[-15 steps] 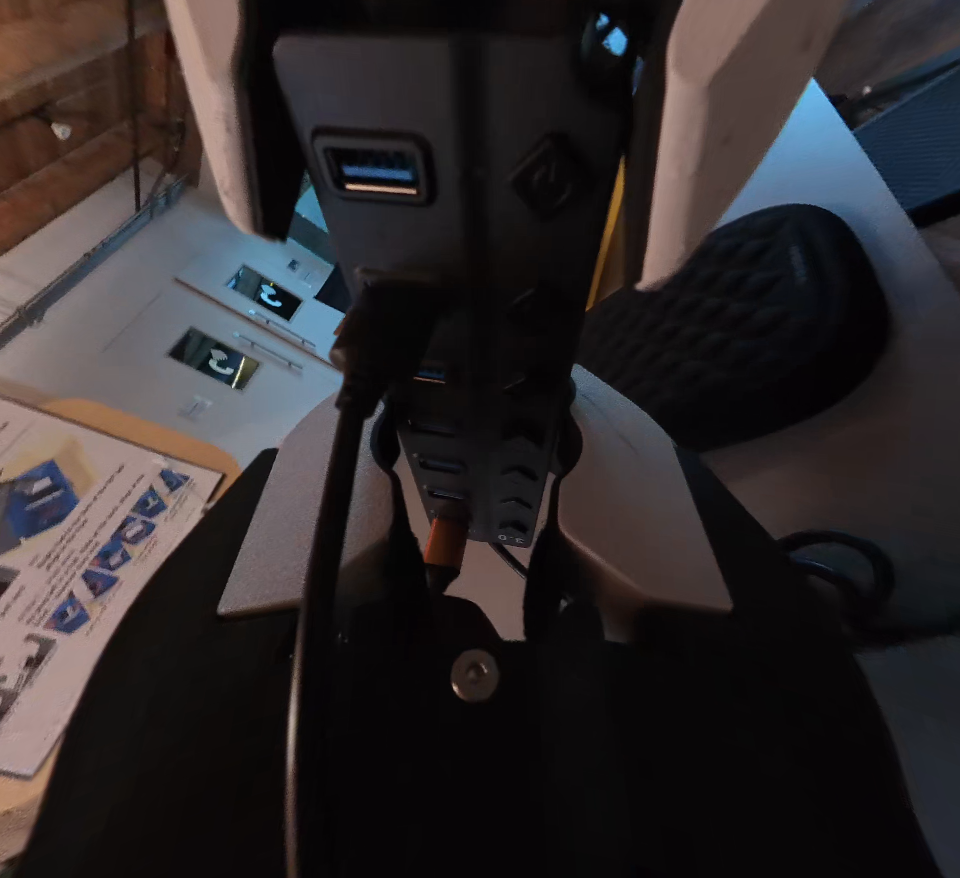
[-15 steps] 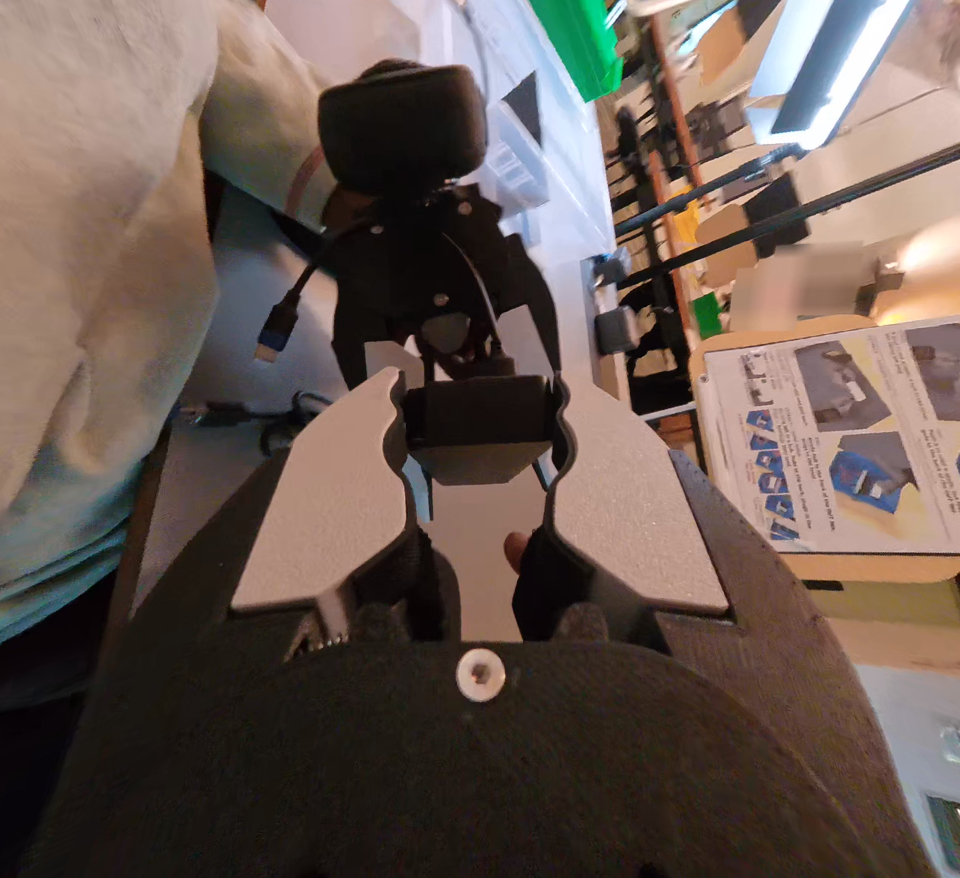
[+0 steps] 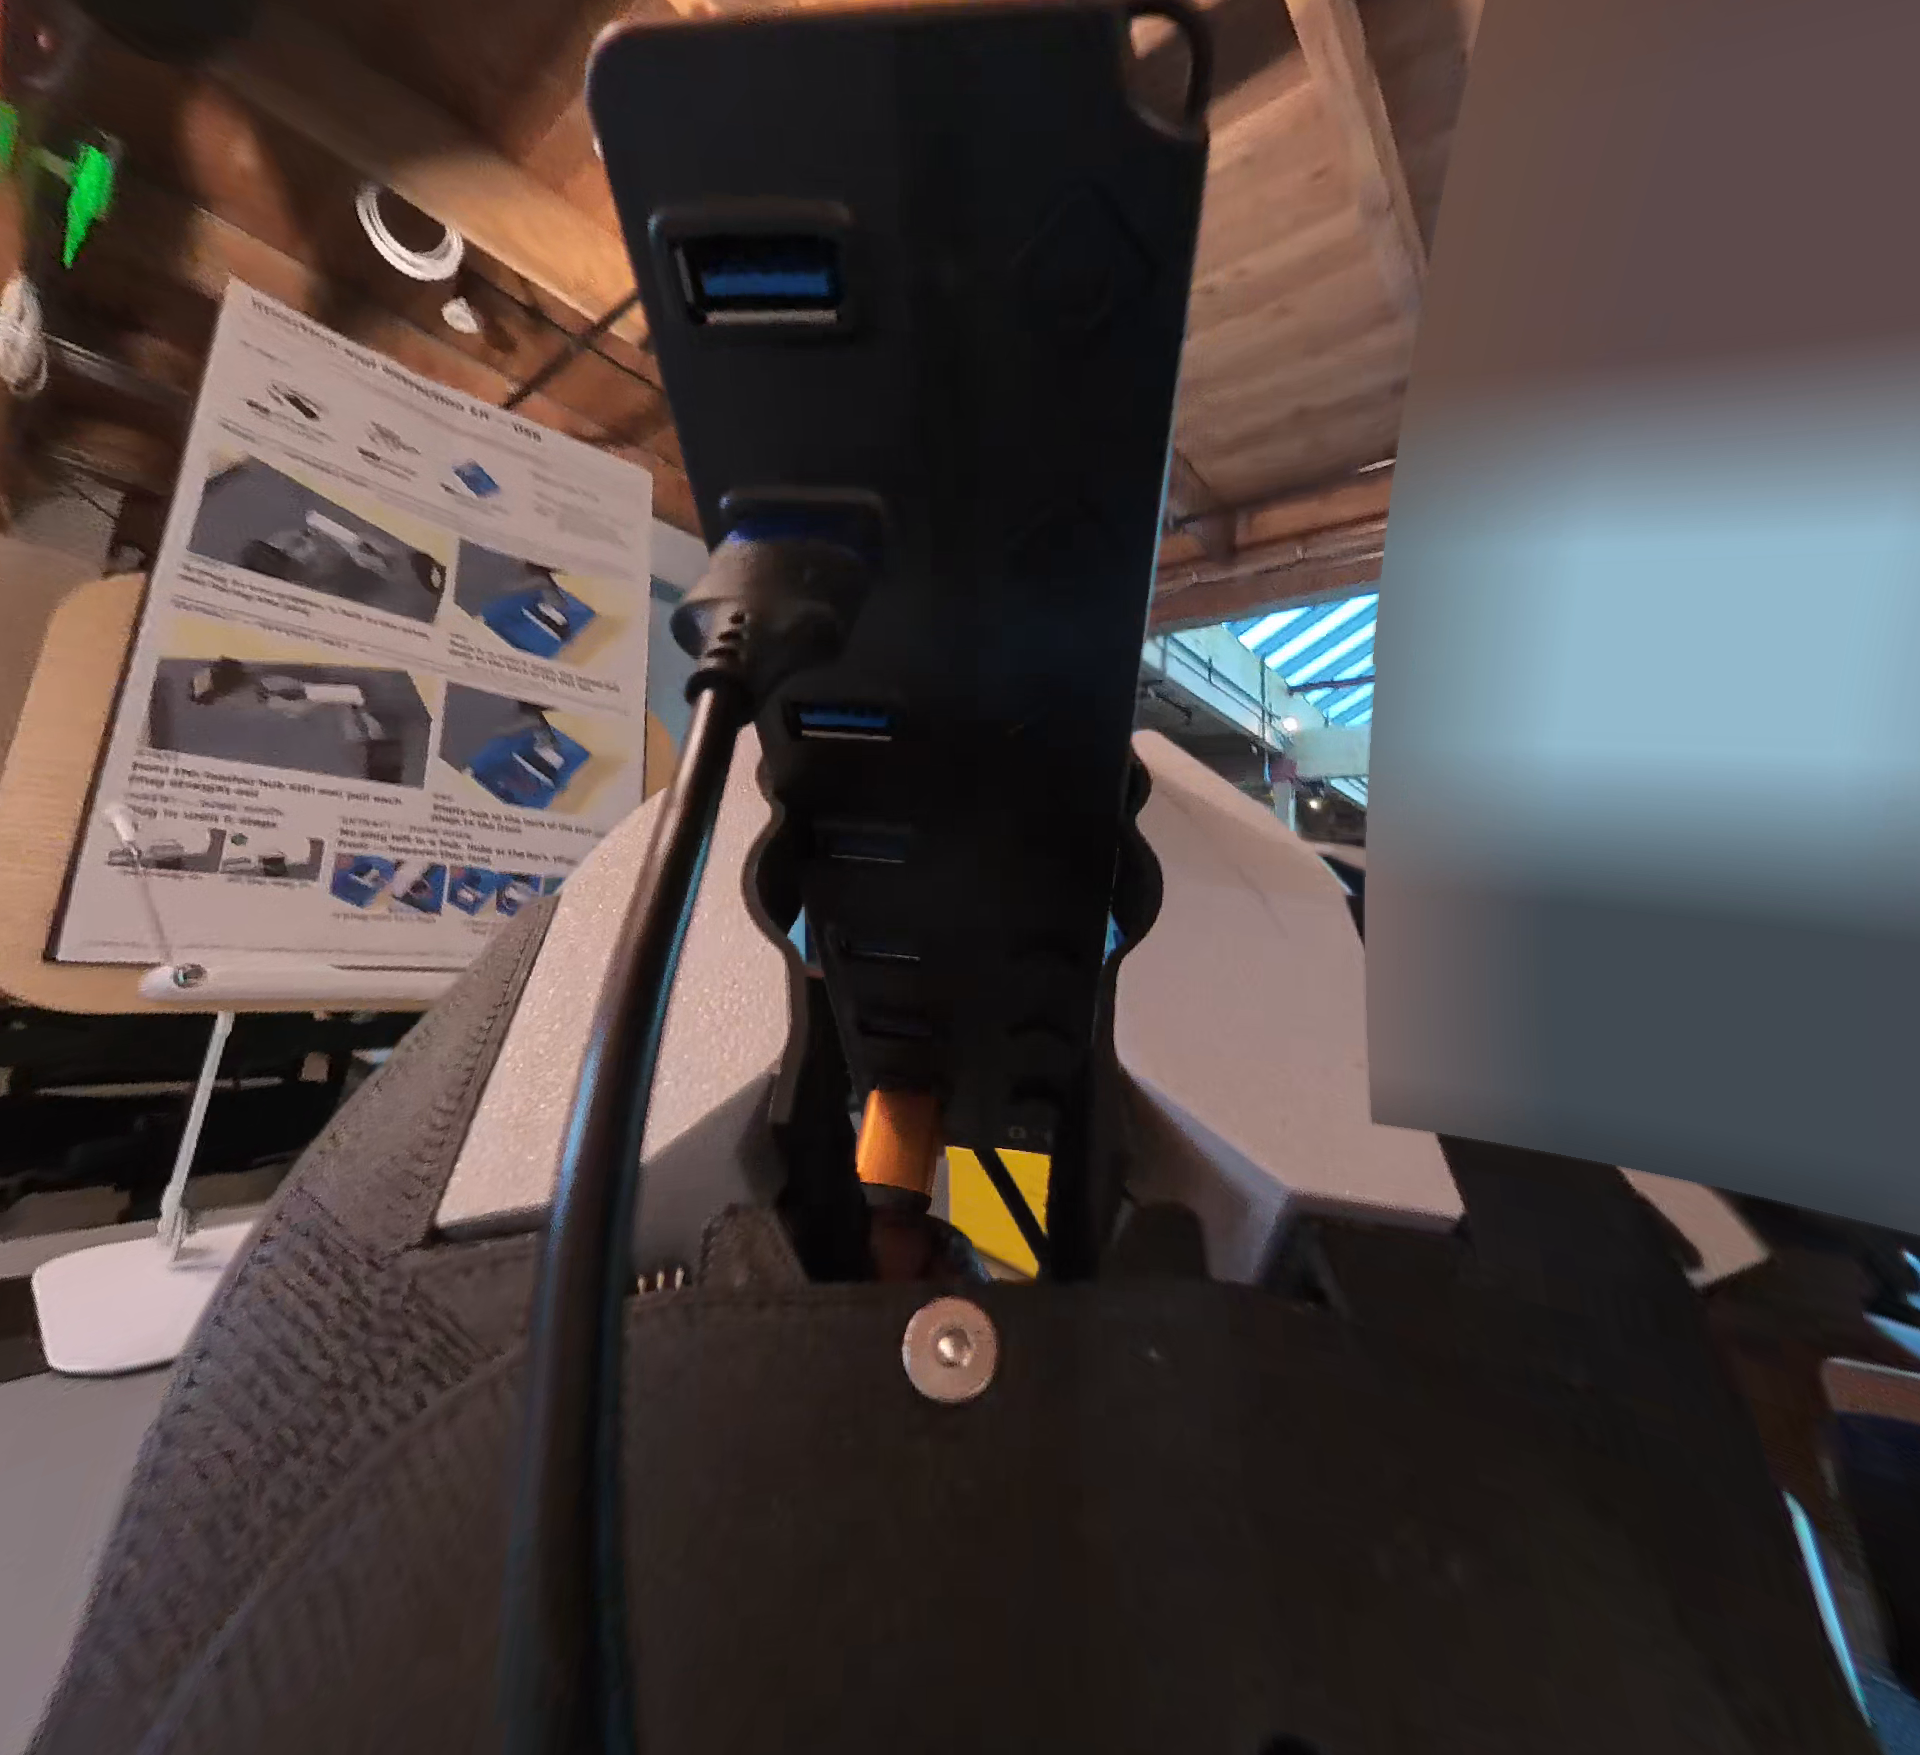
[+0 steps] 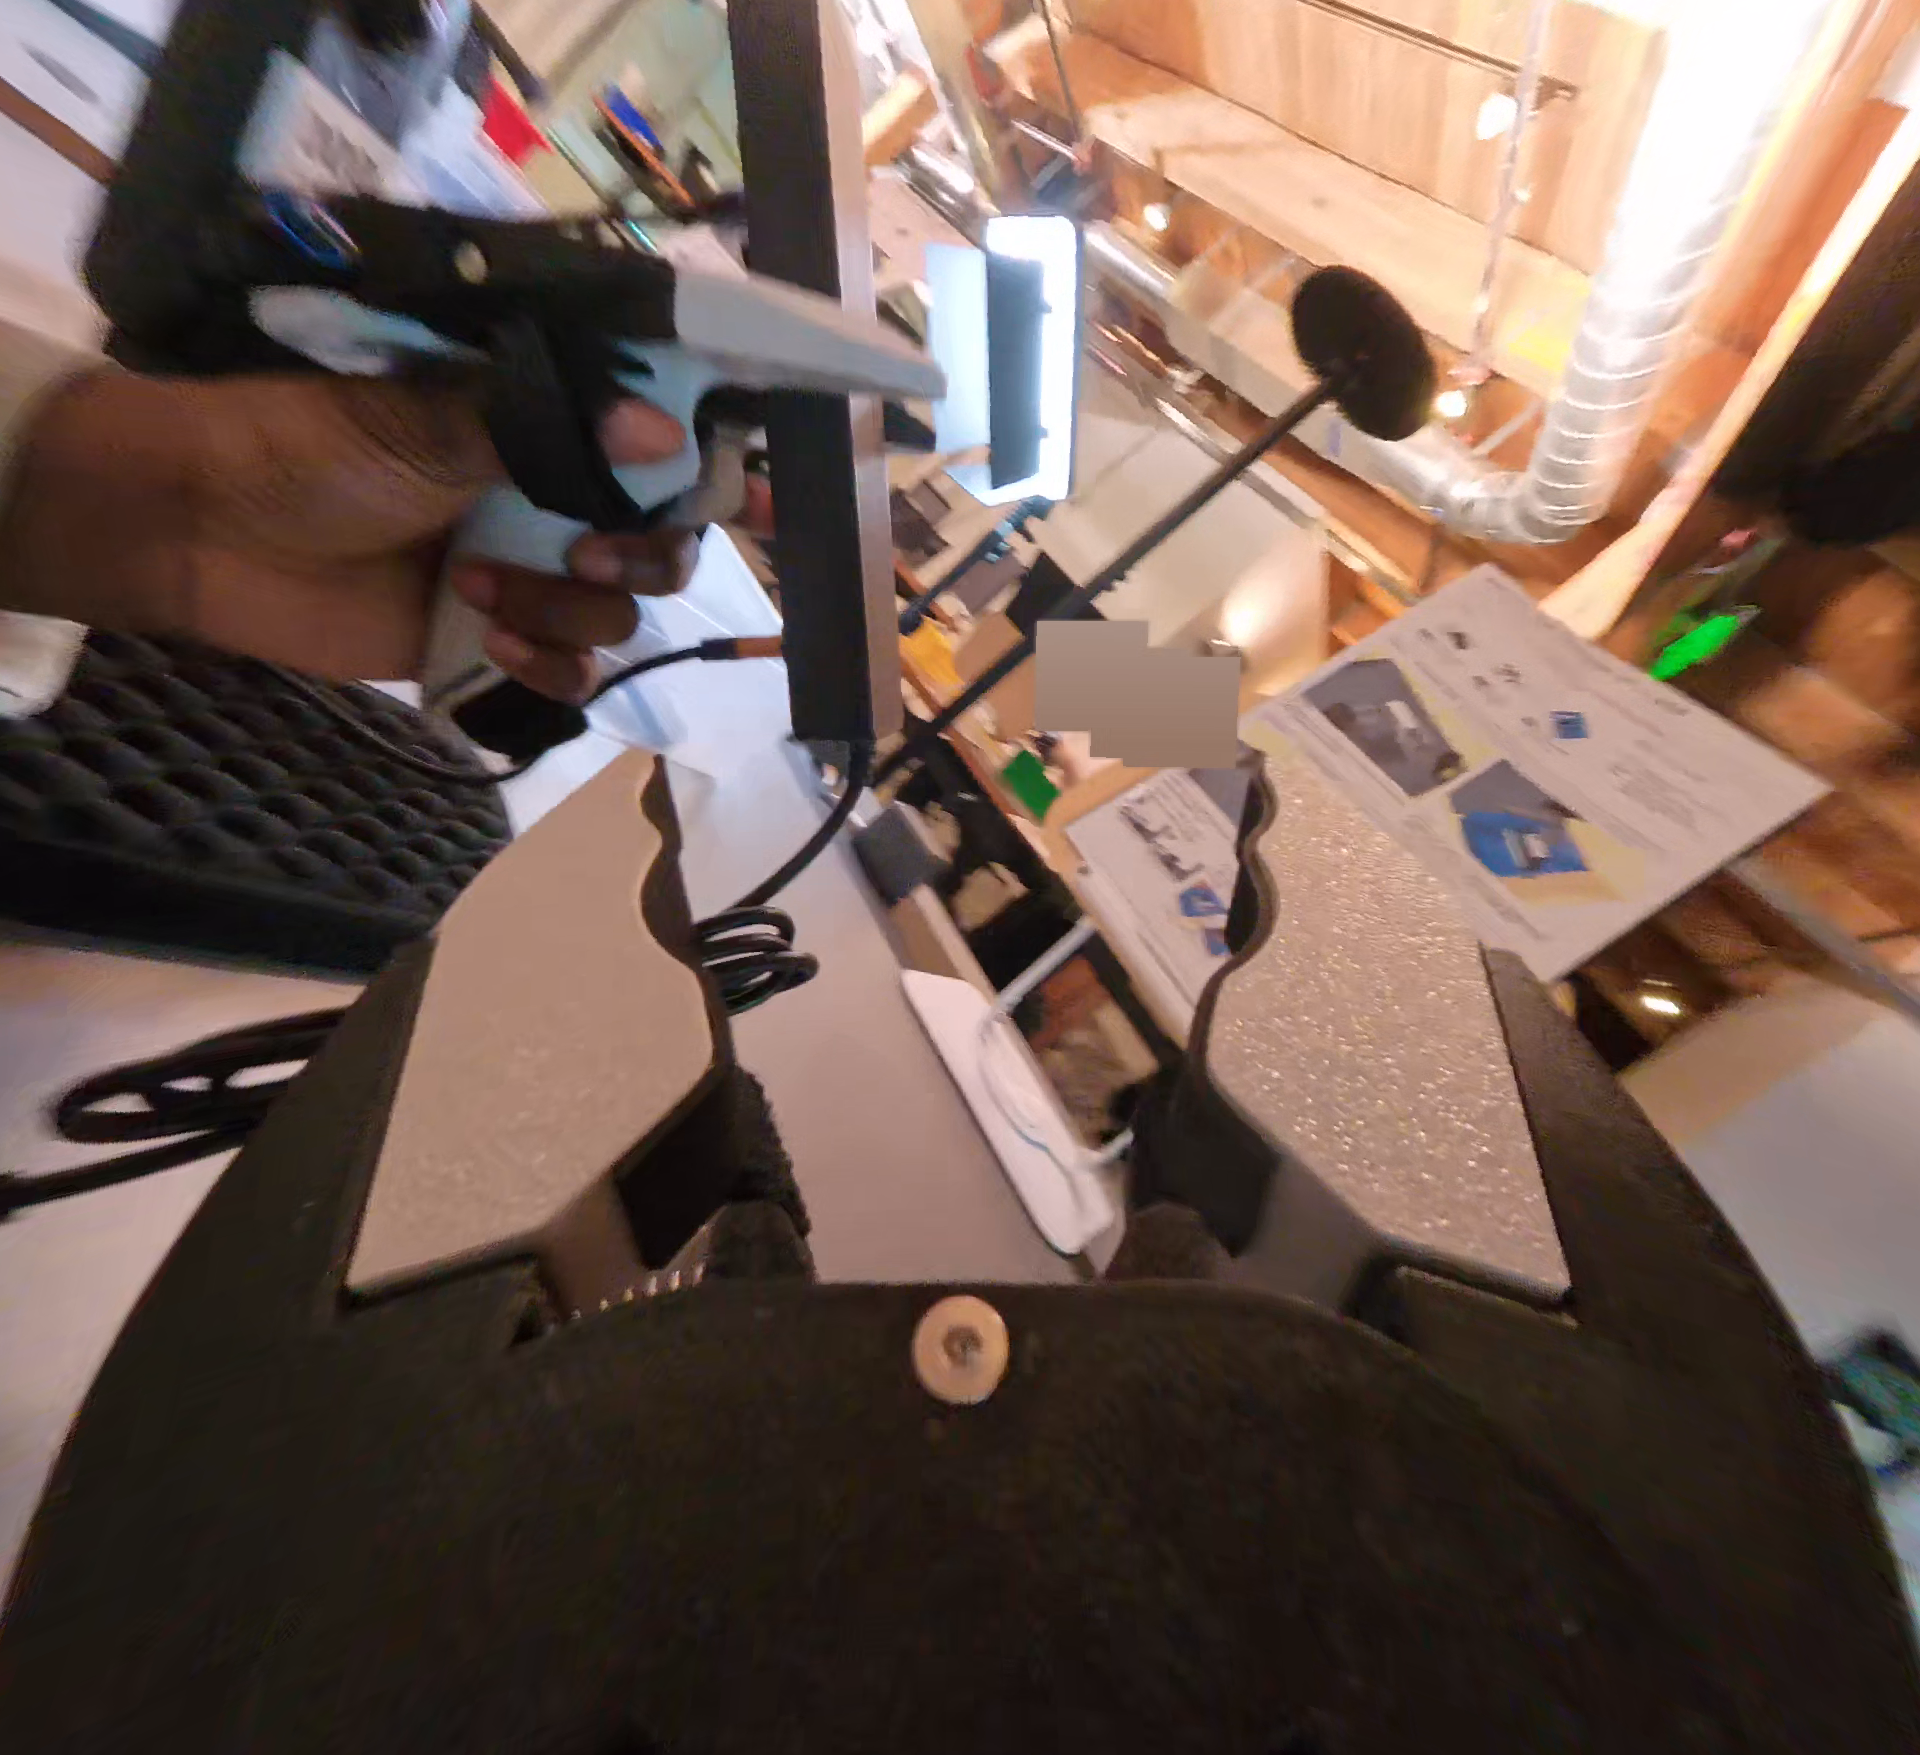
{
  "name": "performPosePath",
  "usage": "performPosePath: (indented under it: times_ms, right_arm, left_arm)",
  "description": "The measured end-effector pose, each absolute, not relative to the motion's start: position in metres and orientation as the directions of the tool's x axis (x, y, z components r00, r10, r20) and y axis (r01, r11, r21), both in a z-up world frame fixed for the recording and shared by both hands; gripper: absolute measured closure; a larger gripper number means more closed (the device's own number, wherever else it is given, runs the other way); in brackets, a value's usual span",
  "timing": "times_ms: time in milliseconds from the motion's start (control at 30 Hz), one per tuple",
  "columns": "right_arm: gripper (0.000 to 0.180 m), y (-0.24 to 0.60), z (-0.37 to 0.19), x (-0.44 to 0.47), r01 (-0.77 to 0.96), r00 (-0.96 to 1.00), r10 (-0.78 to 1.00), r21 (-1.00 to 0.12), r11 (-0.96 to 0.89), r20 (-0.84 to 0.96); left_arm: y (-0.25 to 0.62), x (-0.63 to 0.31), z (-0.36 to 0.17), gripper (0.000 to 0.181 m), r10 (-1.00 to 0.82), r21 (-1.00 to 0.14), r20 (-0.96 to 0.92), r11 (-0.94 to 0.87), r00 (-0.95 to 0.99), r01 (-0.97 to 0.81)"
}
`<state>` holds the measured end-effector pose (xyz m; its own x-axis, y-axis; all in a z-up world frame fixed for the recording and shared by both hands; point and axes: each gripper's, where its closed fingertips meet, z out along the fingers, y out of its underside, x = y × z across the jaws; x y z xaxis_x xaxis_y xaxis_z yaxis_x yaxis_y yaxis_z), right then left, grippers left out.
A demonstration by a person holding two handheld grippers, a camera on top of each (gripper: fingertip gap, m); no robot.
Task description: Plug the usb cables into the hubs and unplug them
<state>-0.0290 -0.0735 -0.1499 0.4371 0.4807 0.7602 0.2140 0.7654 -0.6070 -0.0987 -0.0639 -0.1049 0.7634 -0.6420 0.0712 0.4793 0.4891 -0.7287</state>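
My left gripper [image 3: 951,832] is shut on a long black USB hub [image 3: 935,355] and holds it upright in the air. A black USB cable plug [image 3: 774,593] sits in the hub's second port from the top, and its cable hangs down over my left finger. An orange plug [image 3: 899,1144] sits at the hub's lower end. My right gripper [image 4: 956,791] is open and empty, a short way back from the hub [image 4: 821,95], which shows edge-on there. The left gripper [image 4: 831,365] grips it mid-length, with a person's hand behind.
A black mesh pad [image 4: 208,822] lies on the table [image 4: 883,1134] at the left. A coiled black cable [image 4: 753,952] hangs from the hub. An instruction sheet [image 4: 1507,770] stands on a white stand [image 4: 1008,1103]. A microphone [image 4: 1361,355] and a lamp panel [image 4: 1023,355] stand behind.
My right gripper has opened, let go of the hub's end and drawn back. My left gripper has tilted the hub upward, so the ceiling now shows behind it.
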Motion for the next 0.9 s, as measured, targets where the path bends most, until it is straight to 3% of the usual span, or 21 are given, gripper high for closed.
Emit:
performPosePath:
  times_ms: [200,333,533,633,733,900]
  right_arm:
    - [0.108,-0.083,-0.158,-0.069,0.363,0.447,0.28,-0.458,0.811,0.85]
    - [0.151,-0.092,-0.145,-0.06,0.317,0.527,0.265,-0.476,0.82,0.807]
    - [0.156,-0.073,-0.113,0.006,0.194,0.759,0.271,-0.603,0.774,0.592]
    - [0.155,-0.061,-0.095,0.063,0.069,0.869,0.278,-0.657,0.751,0.41]
    - [0.156,-0.059,-0.077,0.117,0.011,0.928,0.23,-0.639,0.769,0.293]
    - [0.156,-0.064,-0.032,0.19,0.016,0.976,0.108,-0.562,0.827,0.188]
  left_arm:
    - [-0.086,-0.061,-0.1,0.122,-0.674,-0.73,-0.044,0.526,0.738,0.436]
    - [-0.096,-0.018,-0.115,0.122,-0.687,-0.794,-0.226,0.54,0.69,0.278]
    - [-0.1,0.009,-0.141,0.113,-0.666,-0.829,-0.496,0.555,0.557,-0.074]
    - [-0.093,-0.011,-0.137,0.113,-0.596,-0.787,-0.542,0.607,0.592,-0.109]
    - [-0.077,-0.047,-0.127,0.116,-0.595,-0.799,-0.394,0.598,0.7,0.059]
    - [-0.013,-0.122,-0.153,0.124,-0.588,-0.803,0.217,0.347,0.78,0.485]
